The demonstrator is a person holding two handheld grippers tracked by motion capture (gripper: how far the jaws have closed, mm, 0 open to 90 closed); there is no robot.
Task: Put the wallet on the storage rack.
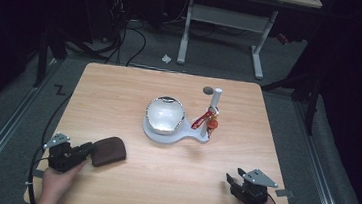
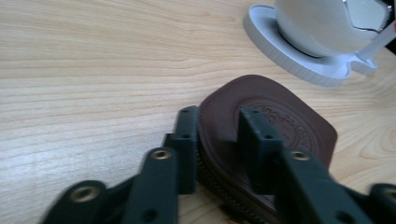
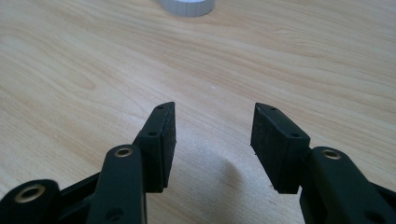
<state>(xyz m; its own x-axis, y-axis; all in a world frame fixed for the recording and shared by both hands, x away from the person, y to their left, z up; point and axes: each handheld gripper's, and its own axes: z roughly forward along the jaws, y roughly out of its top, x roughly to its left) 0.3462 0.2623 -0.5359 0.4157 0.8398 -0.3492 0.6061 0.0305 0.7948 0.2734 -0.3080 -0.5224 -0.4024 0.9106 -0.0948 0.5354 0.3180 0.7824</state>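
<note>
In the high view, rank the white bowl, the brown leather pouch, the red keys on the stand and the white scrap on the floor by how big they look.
1. White bowl
2. Brown leather pouch, a little smaller
3. Red keys
4. White scrap, smallest, though it lies farther from the camera

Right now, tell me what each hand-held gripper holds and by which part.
The left hand-held gripper clamps the brown leather pouch at its near zippered edge. The right hand-held gripper is open, holding nothing.
</note>
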